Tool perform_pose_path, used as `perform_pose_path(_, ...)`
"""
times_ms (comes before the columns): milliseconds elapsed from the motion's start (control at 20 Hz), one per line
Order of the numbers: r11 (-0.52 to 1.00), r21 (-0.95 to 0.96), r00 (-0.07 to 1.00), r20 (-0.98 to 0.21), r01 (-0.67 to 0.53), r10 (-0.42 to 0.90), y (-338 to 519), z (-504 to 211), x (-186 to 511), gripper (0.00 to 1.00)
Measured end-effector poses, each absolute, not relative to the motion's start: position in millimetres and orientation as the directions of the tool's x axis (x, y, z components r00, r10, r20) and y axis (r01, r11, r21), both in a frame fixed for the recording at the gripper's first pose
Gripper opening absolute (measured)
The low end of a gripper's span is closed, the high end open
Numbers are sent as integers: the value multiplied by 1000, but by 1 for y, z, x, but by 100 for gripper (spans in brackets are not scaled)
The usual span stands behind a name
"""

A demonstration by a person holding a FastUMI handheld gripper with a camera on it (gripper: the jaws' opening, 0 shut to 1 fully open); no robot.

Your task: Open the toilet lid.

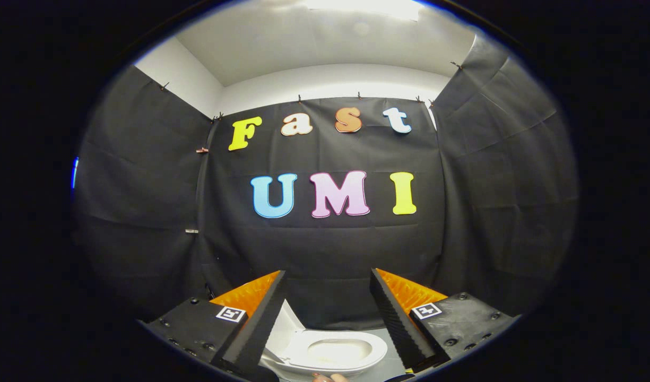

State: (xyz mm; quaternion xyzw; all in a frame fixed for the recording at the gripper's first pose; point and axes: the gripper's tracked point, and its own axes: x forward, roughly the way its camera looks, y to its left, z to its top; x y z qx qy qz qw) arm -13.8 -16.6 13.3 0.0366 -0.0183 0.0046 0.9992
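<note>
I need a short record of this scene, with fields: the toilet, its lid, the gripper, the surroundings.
toilet: white toilet, seen low between the gripper's fingers, bowl open to view
lid: white lid raised behind the left side of the bowl, appears open
gripper: gripper open, fingers wide apart, holding nothing, above the toilet
surroundings: black cloth wall behind the toilet

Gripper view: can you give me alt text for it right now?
The open claw holds nothing, its two fingers apart above a white toilet whose bowl shows between them. The toilet lid stands raised beside the bowl; black cloth walls rise beyond.
</note>
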Motion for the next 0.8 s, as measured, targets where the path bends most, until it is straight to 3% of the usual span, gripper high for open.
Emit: perform_pose_path(800, 996, 89, 998, 54, -31, 26, -17, 16, -18, 98)
